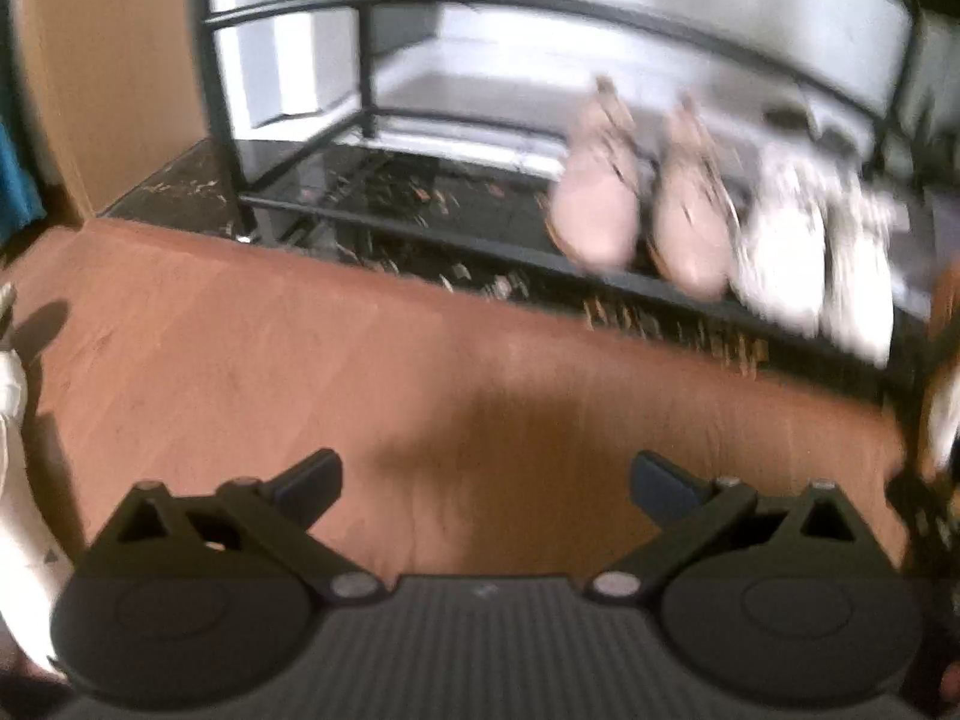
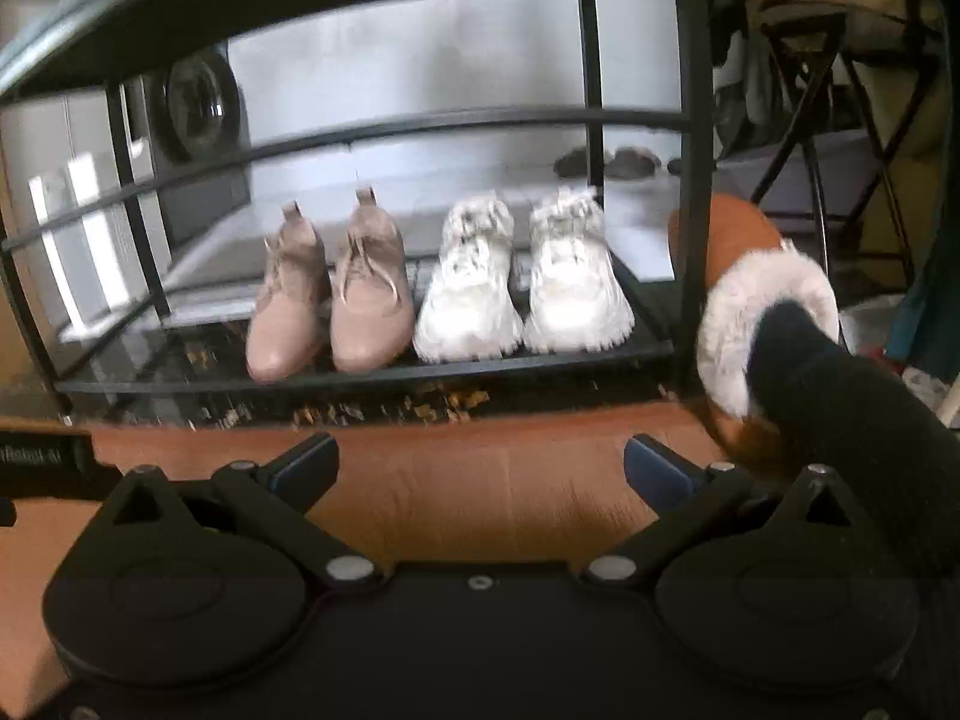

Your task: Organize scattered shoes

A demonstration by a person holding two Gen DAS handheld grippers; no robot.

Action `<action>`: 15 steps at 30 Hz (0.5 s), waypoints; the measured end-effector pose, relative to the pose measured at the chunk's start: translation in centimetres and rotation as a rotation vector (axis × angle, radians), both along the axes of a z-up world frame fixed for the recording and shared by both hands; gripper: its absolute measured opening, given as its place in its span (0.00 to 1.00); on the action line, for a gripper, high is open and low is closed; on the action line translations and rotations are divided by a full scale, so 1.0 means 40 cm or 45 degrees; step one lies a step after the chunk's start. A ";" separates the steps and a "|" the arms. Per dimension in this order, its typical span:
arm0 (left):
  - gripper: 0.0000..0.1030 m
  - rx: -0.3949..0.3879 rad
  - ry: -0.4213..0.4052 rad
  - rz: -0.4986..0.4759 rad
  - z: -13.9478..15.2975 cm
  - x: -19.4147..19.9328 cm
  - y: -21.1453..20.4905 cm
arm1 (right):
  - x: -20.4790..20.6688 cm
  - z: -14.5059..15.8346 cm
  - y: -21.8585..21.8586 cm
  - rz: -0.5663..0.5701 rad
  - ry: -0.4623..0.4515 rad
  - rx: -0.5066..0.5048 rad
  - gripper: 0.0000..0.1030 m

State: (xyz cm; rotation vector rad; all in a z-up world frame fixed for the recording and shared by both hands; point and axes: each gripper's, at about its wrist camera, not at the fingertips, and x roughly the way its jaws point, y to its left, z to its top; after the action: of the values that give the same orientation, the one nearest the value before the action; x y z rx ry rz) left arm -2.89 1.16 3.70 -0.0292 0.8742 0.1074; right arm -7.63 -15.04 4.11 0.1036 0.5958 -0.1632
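A pair of beige lace-up shoes and a pair of white chunky sneakers stand side by side on the bottom shelf of a black metal shoe rack. The same pairs show blurred in the left wrist view: beige, white. A brown fur-lined boot with a dark leg in it stands right of the rack. My left gripper is open and empty above the orange-brown floor. My right gripper is open and empty in front of the rack.
The rack's left half of the bottom shelf is bare. A dark marbled floor strip runs under the rack. A washing machine stands behind it. A folding stand is at the right. A white garment shows at the left edge.
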 end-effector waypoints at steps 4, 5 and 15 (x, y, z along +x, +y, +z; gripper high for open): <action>0.99 0.217 -0.037 -0.156 -0.011 -0.019 -0.092 | 0.002 -0.016 -0.019 -0.048 0.076 0.022 1.00; 0.99 0.231 -0.039 -0.176 -0.013 -0.019 -0.099 | 0.001 -0.016 -0.022 -0.052 0.075 0.021 1.00; 0.99 0.117 0.060 -0.021 -0.022 0.008 -0.052 | 0.021 -0.043 -0.051 -0.105 0.141 0.080 1.00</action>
State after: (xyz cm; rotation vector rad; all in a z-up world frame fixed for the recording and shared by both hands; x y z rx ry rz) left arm -2.58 -0.90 2.80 0.0668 0.9152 0.1333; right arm -6.78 -17.07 2.38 0.1808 0.7076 -0.2314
